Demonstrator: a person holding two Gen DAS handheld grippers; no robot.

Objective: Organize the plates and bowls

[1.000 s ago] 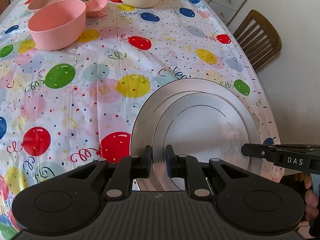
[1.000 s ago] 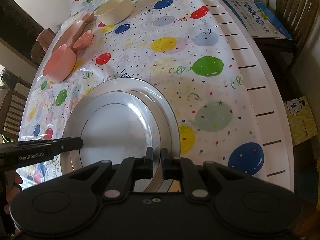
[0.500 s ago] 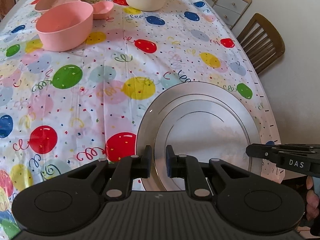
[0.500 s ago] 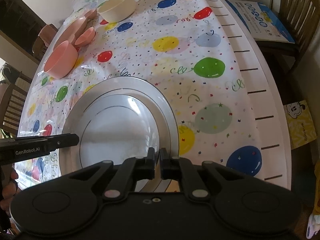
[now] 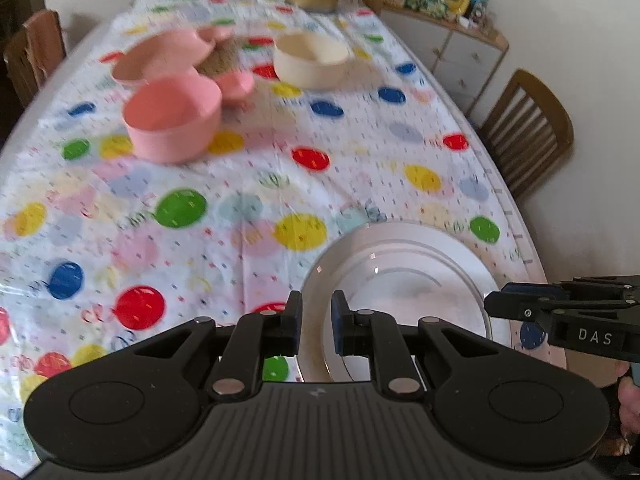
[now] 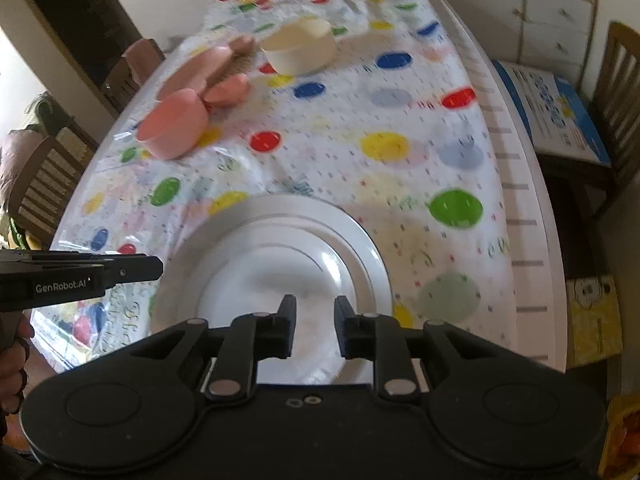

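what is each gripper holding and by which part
Left gripper pinches the white plate by its rim. Right gripper, jaws just opening, holds nothing.

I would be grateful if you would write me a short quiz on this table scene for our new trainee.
1. True or false: the smaller white plate lies on top of the larger white plate.
2. Which colour is the deep bowl nearest the plates? A. cream B. pink C. green
3. Short answer: is the cream bowl stacked with any other dish?

Key
1. True.
2. B.
3. No, it stands alone on the balloon tablecloth.
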